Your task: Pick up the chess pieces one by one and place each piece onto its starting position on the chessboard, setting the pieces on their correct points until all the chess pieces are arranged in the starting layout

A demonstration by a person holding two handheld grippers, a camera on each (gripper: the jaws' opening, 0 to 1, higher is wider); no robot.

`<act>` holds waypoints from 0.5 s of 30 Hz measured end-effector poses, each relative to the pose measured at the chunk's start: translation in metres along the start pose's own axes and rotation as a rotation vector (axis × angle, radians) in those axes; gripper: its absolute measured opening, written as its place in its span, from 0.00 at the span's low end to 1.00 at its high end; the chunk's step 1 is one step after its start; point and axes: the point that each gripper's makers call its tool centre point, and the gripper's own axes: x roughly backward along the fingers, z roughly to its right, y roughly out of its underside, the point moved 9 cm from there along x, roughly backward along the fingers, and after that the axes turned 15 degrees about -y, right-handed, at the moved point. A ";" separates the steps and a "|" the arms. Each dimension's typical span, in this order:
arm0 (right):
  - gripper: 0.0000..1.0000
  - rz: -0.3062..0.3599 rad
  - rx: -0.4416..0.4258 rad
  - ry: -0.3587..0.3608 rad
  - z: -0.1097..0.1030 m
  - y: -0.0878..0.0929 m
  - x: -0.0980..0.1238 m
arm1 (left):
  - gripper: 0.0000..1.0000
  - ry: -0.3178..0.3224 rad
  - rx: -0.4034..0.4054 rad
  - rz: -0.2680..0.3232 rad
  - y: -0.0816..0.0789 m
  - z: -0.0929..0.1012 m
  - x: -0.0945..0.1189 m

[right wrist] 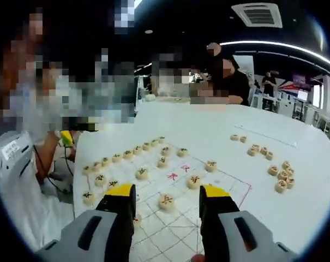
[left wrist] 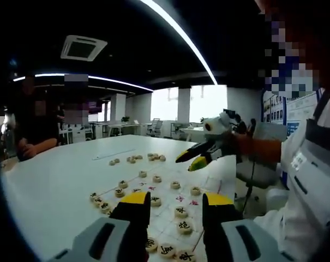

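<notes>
My left tongs (left wrist: 175, 203) stand parted with nothing between the yellow-tipped jaws, hovering over the near edge of the chessboard (left wrist: 170, 204). Between and just beyond the jaws I see round wooden chess pieces (left wrist: 180, 212) lying on the board's lines, with more at its nearest edge. Across the board from me, the right tongs (left wrist: 192, 158) come in from the right of the left gripper view, held above the board's far side; I cannot tell from there whether they grip anything.

In the right gripper view, my right tongs (right wrist: 167, 197) are also spread apart and empty, above the chessboard (right wrist: 208, 191). One piece (right wrist: 166, 201) sits on the board right between the jaws, not touched by them. A row of pieces (right wrist: 126, 155) lines the board's left edge, and others dot its middle. Off the board to the right, a loose cluster of pieces (right wrist: 280, 176) rests on the white bench (right wrist: 208, 123). People sit at the bench's far side.
</notes>
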 end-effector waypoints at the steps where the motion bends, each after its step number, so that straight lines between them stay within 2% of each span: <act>1: 0.46 0.007 -0.014 0.029 0.005 -0.001 0.002 | 0.39 -0.001 0.001 -0.001 0.000 0.000 0.000; 4: 0.45 0.013 -0.059 0.126 0.019 0.000 0.007 | 0.39 -0.004 0.004 0.000 0.000 0.000 0.000; 7: 0.45 0.024 -0.099 0.190 0.031 -0.001 0.010 | 0.39 -0.006 0.006 0.003 0.000 -0.001 0.000; 15: 0.44 0.009 -0.110 0.286 0.053 -0.001 0.005 | 0.39 -0.010 0.010 0.010 -0.001 -0.002 0.002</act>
